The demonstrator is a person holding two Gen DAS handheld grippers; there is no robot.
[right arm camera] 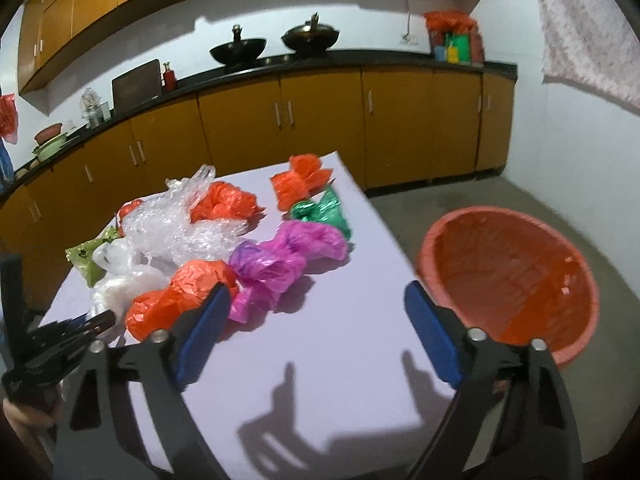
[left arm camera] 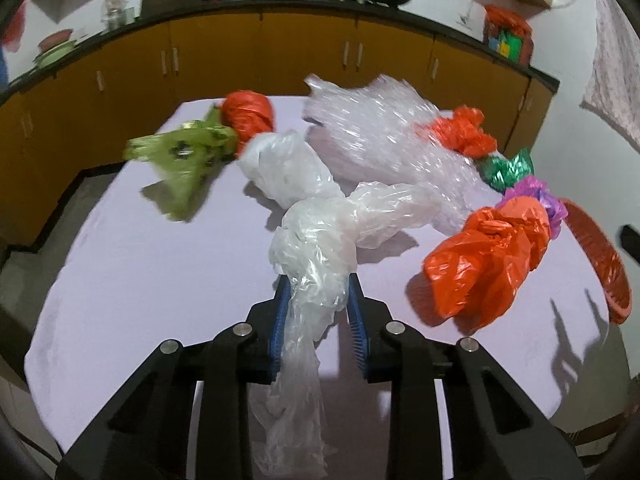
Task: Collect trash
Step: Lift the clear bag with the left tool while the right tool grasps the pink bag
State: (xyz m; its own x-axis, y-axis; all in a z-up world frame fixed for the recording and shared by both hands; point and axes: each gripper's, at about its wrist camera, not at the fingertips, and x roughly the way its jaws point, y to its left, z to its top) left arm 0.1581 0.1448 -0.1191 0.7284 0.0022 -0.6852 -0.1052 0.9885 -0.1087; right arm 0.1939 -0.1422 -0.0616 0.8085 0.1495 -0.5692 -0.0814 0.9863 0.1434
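From the left wrist, the left gripper (left arm camera: 318, 300) is clenched on a crumpled clear plastic bag (left arm camera: 316, 248), its blue pads pressing the bag's trailing end, which hangs down between the arms above the lilac bench (left arm camera: 140, 280). Just right of it lies an orange bag (left arm camera: 488, 256); bubble wrap (left arm camera: 380, 128) and a green bag (left arm camera: 184, 160) lie farther back. From the right wrist, the right gripper (right arm camera: 316, 332) stands released, nothing between its pads, over bare bench, near a magenta bag (right arm camera: 288, 260). The orange basket (right arm camera: 512, 280) sits on the floor beside the bench.
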